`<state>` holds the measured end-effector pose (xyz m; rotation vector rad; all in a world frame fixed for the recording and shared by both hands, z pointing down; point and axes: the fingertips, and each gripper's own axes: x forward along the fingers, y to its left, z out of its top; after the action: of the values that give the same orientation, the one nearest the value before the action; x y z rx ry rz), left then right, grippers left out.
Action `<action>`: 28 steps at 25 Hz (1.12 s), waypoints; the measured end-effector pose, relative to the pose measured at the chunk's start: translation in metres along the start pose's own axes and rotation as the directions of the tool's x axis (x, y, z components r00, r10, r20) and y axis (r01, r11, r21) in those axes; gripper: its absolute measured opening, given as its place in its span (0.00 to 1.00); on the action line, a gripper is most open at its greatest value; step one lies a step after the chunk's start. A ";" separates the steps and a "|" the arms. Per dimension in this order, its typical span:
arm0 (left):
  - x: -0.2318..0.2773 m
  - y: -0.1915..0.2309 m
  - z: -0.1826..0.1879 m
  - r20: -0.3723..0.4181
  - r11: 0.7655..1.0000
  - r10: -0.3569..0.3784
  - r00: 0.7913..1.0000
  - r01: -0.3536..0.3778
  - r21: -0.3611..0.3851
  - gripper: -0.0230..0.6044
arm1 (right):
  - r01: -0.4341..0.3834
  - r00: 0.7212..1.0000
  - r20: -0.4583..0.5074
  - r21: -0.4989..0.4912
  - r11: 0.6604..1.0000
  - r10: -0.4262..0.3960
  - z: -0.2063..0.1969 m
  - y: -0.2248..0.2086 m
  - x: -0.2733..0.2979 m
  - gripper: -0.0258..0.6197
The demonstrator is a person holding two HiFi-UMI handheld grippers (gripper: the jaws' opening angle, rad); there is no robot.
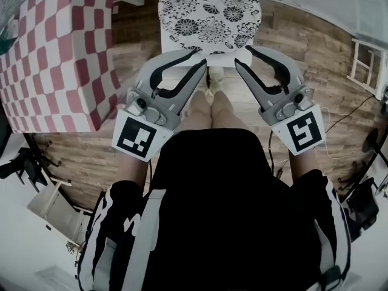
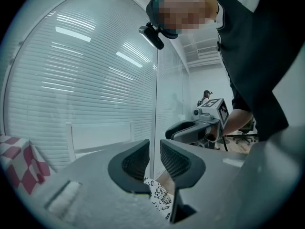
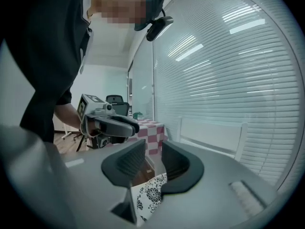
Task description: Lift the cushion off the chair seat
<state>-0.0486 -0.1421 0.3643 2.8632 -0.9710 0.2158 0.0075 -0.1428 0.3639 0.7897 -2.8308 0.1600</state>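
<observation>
While the person stands over it, the cushion [image 1: 209, 14], white with a black flower print, lies flat on the seat of a white chair [image 1: 225, 57] at the top middle of the head view. The chair stands on a wooden floor [image 1: 136, 32].

The left gripper [image 1: 199, 58] and the right gripper [image 1: 242, 56] are held side by side in front of the person's body. Both point toward the near edge of the cushion, one at each front corner. Their tips are just beside that edge; whether they touch it, I cannot tell.

In the left gripper view the jaws stand a little apart and nothing is between the pads. A piece of the flowered cushion shows lower down, under the gap. In the right gripper view the jaws are also released, with a somewhat wider gap, and the cushion corner shows under them, not pressed by the pads.

To the left of the chair there is a red-and-white checked cloth [image 1: 54, 53] that covers a piece of furniture. Window blinds [image 3: 228, 80] fill the wall behind the chair.
</observation>
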 end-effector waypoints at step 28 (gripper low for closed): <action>0.018 -0.009 -0.129 -0.221 0.989 -0.120 0.968 0.135 0.054 0.33 | -0.208 0.944 -0.281 -0.099 0.973 0.173 -0.144 0.024 0.019 0.34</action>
<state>-0.0412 -0.1264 0.4938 2.8715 -0.7504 0.5467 0.0023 -0.1094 0.5076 0.4278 -2.6200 0.1047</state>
